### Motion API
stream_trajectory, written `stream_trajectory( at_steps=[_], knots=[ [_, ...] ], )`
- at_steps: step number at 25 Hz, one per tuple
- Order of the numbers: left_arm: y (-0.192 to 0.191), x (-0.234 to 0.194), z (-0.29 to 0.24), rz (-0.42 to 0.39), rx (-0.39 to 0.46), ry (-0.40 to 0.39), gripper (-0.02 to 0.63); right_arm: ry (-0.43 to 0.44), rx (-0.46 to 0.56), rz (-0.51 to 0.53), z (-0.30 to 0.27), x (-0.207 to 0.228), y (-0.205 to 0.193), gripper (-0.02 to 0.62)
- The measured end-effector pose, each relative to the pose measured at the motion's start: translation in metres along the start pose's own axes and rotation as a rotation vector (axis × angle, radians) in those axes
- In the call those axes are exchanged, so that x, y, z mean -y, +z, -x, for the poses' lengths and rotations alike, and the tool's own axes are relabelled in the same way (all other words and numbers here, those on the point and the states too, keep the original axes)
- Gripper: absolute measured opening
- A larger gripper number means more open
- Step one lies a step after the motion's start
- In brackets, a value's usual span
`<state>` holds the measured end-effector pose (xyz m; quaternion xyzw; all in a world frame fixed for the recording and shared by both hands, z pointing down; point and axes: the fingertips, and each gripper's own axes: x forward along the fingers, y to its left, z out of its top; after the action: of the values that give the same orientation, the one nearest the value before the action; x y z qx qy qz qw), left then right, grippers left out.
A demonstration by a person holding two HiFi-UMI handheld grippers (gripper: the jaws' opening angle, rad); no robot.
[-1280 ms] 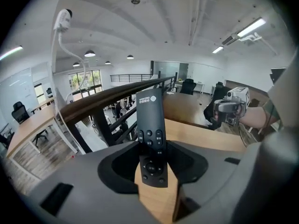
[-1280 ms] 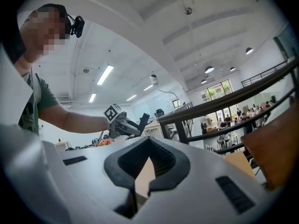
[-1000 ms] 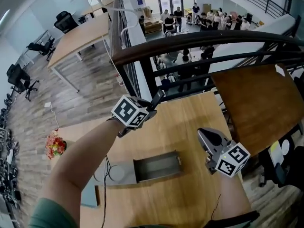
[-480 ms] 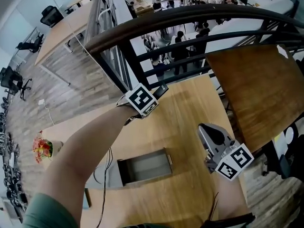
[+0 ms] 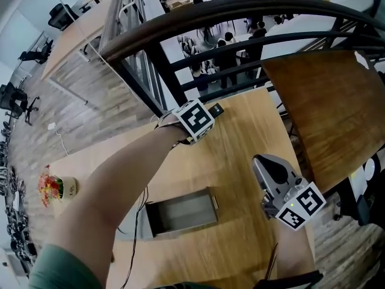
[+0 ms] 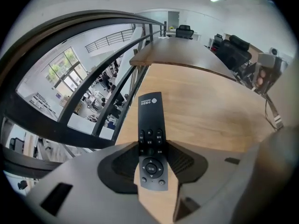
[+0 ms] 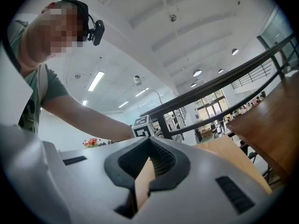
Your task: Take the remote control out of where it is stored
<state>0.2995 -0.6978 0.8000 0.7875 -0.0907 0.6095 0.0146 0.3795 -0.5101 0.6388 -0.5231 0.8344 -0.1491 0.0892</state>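
Note:
The black remote control (image 6: 150,139) lies lengthwise between the pads of my left gripper (image 6: 150,167), which is shut on its lower half with the buttons facing up. In the head view my left gripper (image 5: 206,114) hovers over the far edge of the wooden desk (image 5: 240,143) by the railing, and the remote's tip (image 5: 215,108) sticks out beyond it. The grey drawer (image 5: 180,211) stands pulled out, and nothing shows inside it. My right gripper (image 5: 260,161) hangs over the desk's right side, jaws together and holding nothing (image 7: 148,167).
A dark railing (image 5: 240,17) runs just beyond the desk, with a lower floor and people far below. A darker brown table (image 5: 328,107) adjoins on the right. A small flower pot (image 5: 54,187) sits at the desk's left end. A cable (image 5: 139,212) trails beside the drawer.
My left gripper has carried the remote to the right and farther out toward the railing. The right gripper has stayed almost in place. The drawer is unchanged.

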Motion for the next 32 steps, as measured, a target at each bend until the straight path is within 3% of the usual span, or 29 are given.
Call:
stream_trajectory(
  at_steps=[6,7,10,11,12,14,15,25,32],
  knots=[
    [0.009,0.000,0.002,-0.112,0.009,0.043,0.184,-0.006,0.010,-0.018,-0.004,-0.003,0.001,-0.002],
    [0.009,0.004,0.001,-0.090,0.030,0.011,0.201,-0.004,0.015,-0.016,-0.006,-0.002,0.001,-0.001],
    [-0.008,0.034,-0.004,0.088,0.022,-0.190,0.253,0.023,0.036,0.008,-0.018,0.010,0.004,-0.001],
    [-0.016,0.029,-0.003,0.127,0.023,-0.185,0.252,0.032,0.041,0.015,-0.024,0.013,0.005,0.000],
    [-0.019,0.012,0.000,0.130,0.044,-0.121,0.252,0.035,0.041,0.018,-0.028,0.013,0.005,-0.002],
    [-0.015,-0.019,0.004,0.084,0.123,0.021,0.256,0.019,0.036,0.006,-0.029,0.011,0.004,-0.001],
    [-0.011,-0.020,0.004,0.075,0.152,0.041,0.264,0.007,0.033,-0.005,-0.025,0.010,0.002,0.000],
    [-0.005,-0.021,0.045,0.119,0.320,0.071,0.298,-0.020,0.028,-0.038,-0.008,0.005,0.013,-0.002],
    [-0.018,-0.024,0.094,0.243,0.462,0.079,0.296,-0.036,0.013,-0.027,-0.001,-0.005,0.024,-0.001]
  ],
)
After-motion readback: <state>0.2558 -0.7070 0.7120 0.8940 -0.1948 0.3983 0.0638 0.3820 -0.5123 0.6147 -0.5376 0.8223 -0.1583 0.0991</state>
